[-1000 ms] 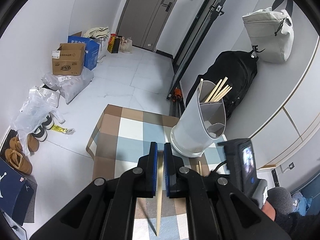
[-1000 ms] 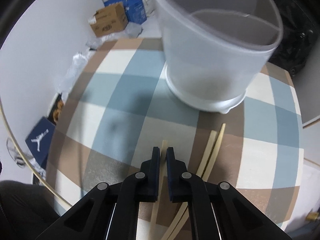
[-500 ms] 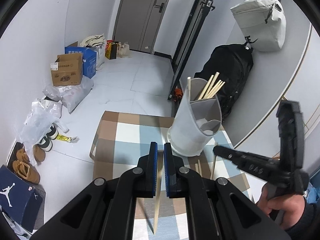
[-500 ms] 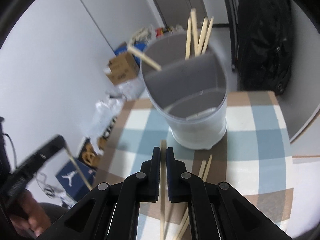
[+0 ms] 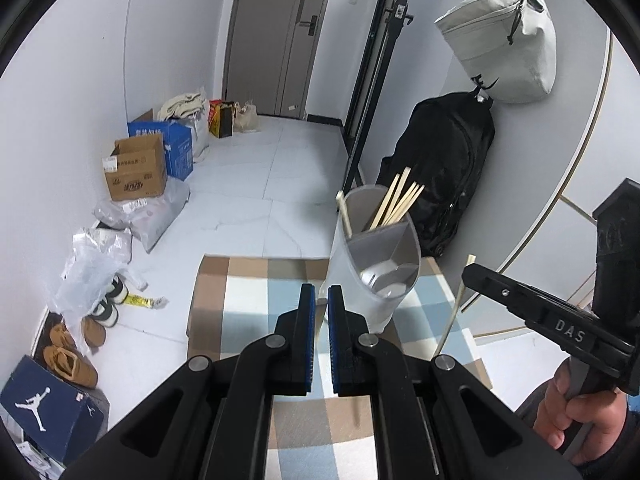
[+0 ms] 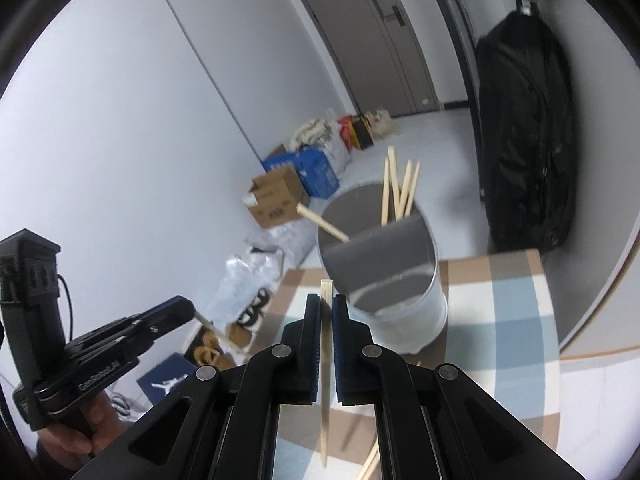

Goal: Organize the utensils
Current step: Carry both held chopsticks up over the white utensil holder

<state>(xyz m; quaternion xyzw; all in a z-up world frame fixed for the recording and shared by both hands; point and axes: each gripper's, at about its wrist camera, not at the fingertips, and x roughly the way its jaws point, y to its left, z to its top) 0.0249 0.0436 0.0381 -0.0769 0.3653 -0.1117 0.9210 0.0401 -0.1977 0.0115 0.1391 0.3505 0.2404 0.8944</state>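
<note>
Your left tongs [image 5: 318,312] are clamped on one chopstick [image 5: 317,330], and your right tongs [image 6: 327,322] are clamped on another chopstick [image 6: 325,364], which hangs below the jaws with its top end poking just above them. The divided utensil holder [image 6: 394,300] stands on the checked worktop [image 6: 516,312] near its far edge, with several chopsticks already in its back compartment. A few more lie loose on the worktop below your right tongs. These sticks look light, stiff and smooth, so they probably pivot easily in a pinch. Grip near the middle, firmly, and tip the lower end into the compartment first.
</note>
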